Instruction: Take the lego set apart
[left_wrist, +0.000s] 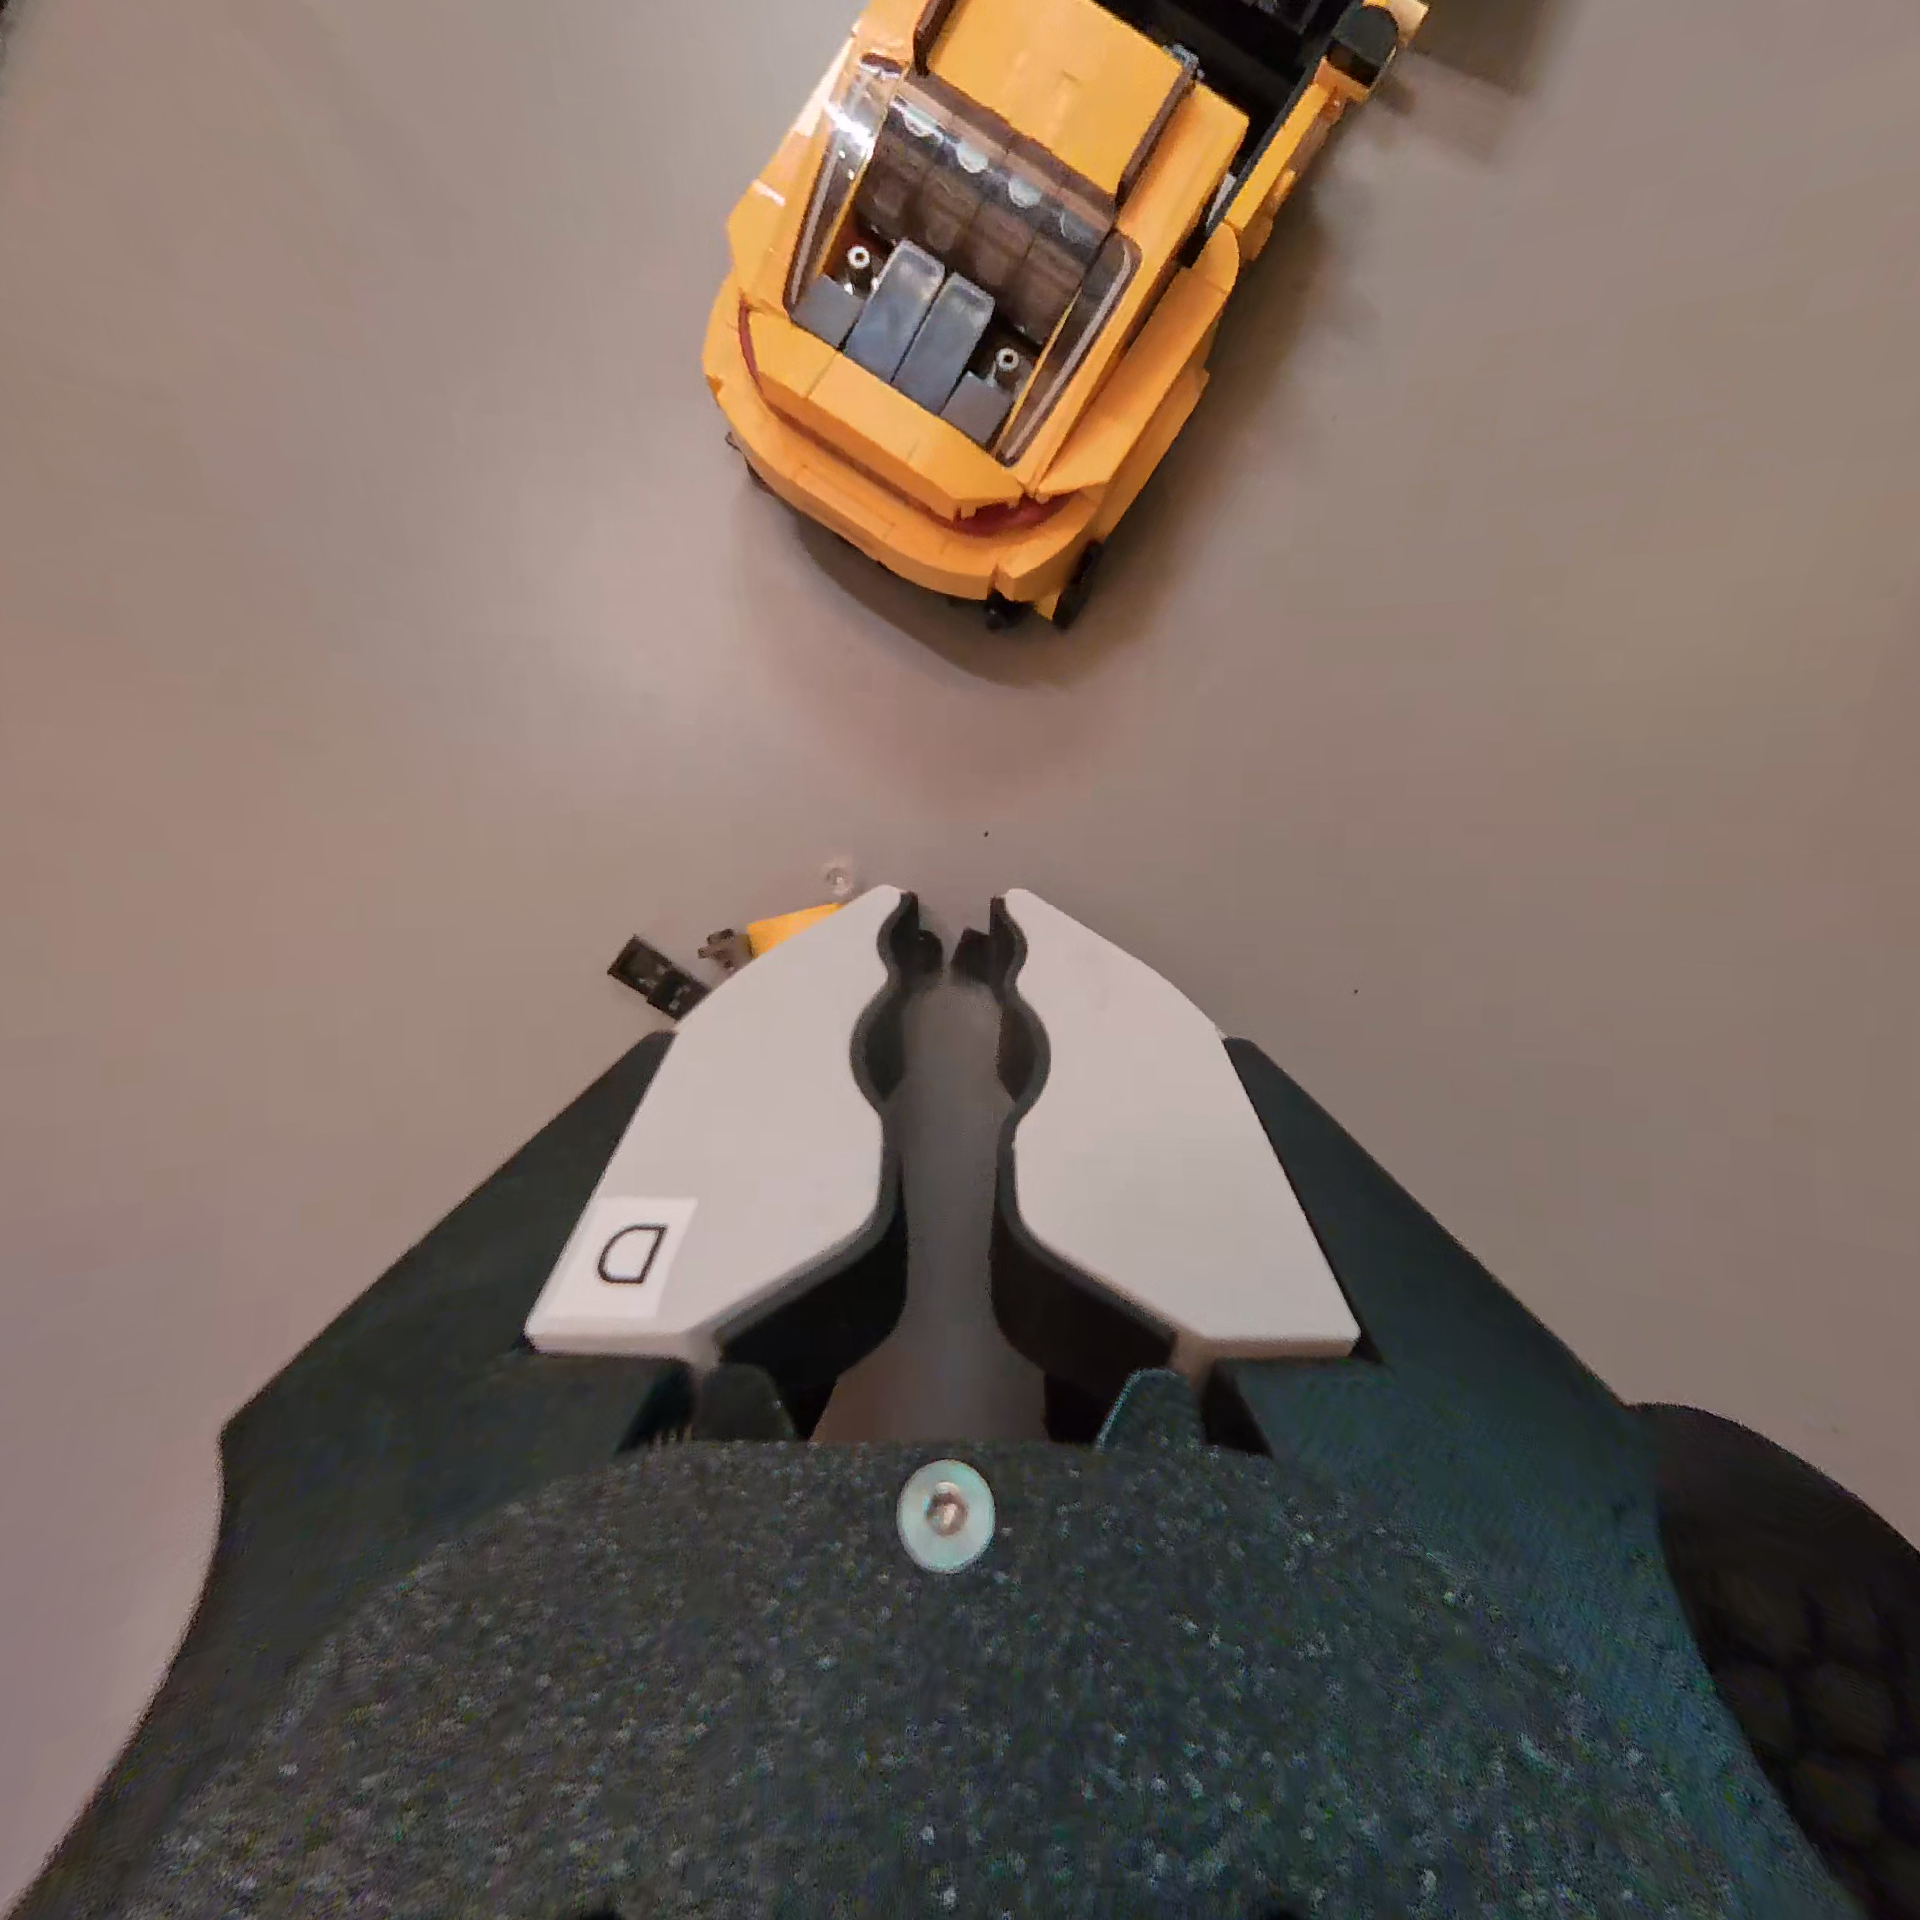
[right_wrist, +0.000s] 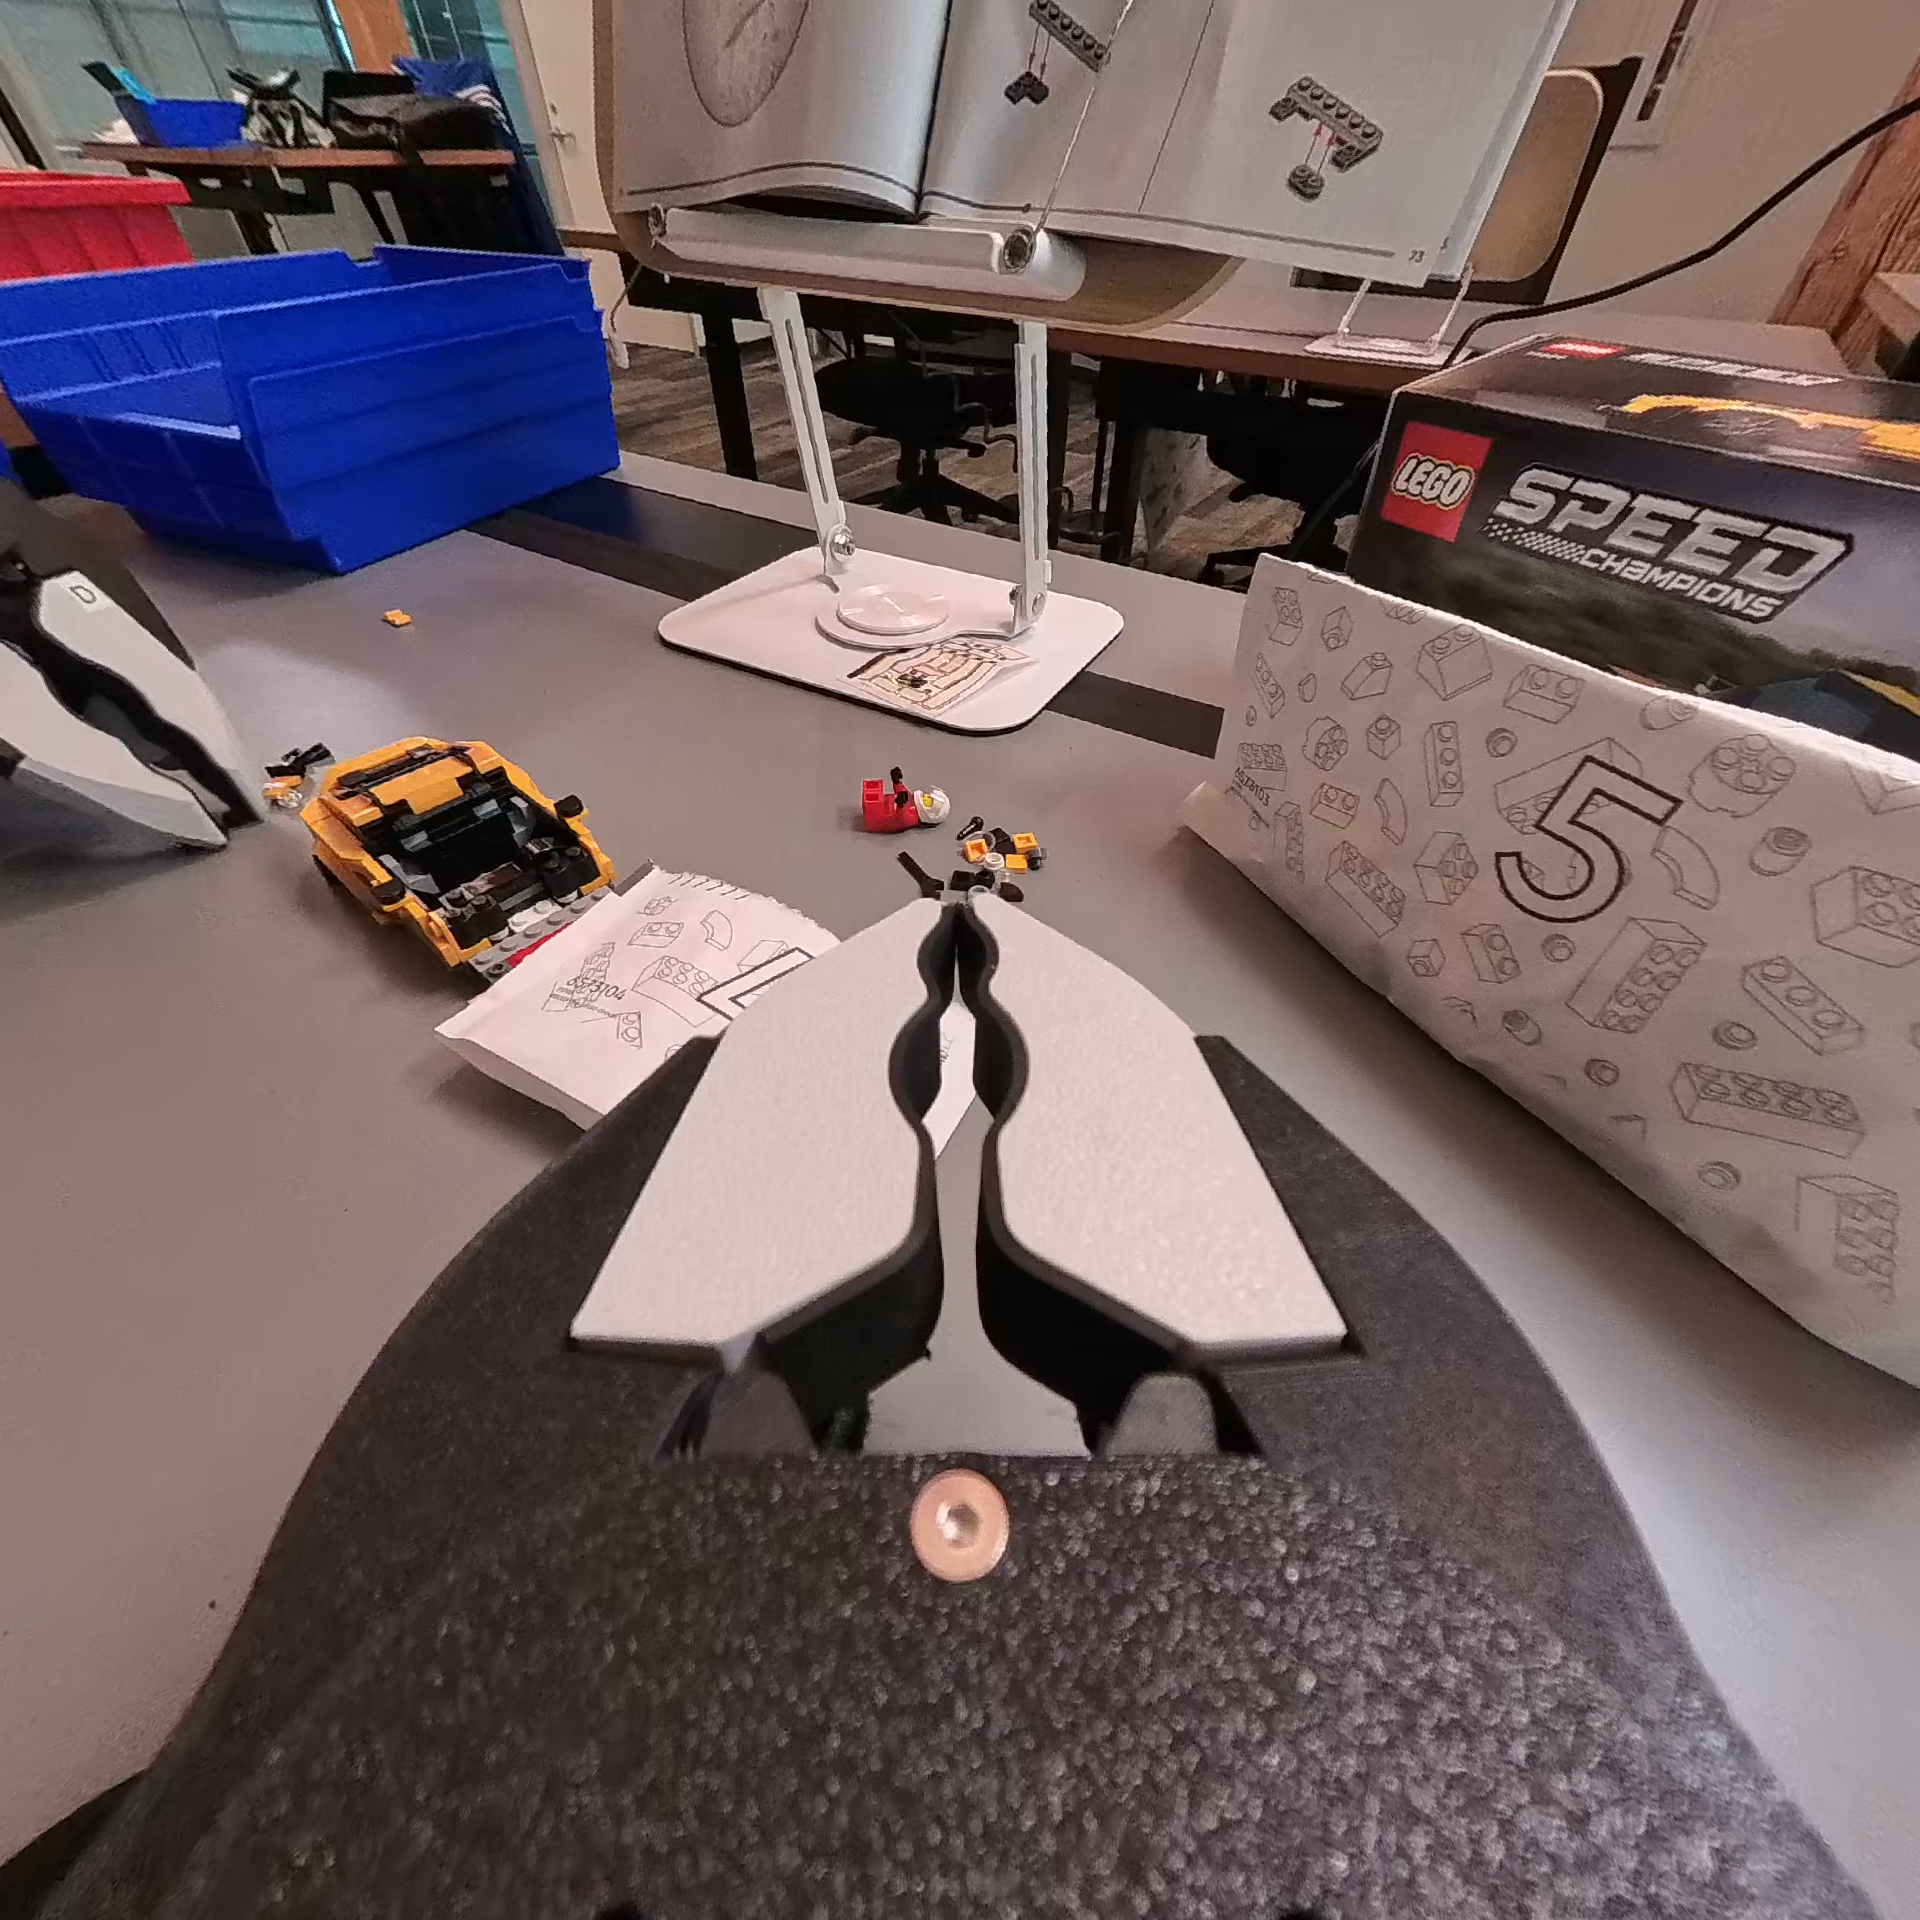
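Below the left gripper (left_wrist: 948, 935), smooth grey table (left_wrist: 364, 623) lies bare up to the blocky yellow lego car (left_wrist: 987, 312); its tips are parted by a narrow gap, small loose pieces (left_wrist: 665, 971) just beside them. Ahead of the right gripper (right_wrist: 956, 914), whose wavy-edged tips are seen pressed together on nothing, scattered small parts (right_wrist: 997, 852) and a printed paper bag (right_wrist: 623, 987) lie near; the car (right_wrist: 457, 842) sits left, a large paper bag (right_wrist: 1610, 935) bounding the right.

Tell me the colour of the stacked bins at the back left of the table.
The stacked bins are bright blue; the right wrist view shows them best.
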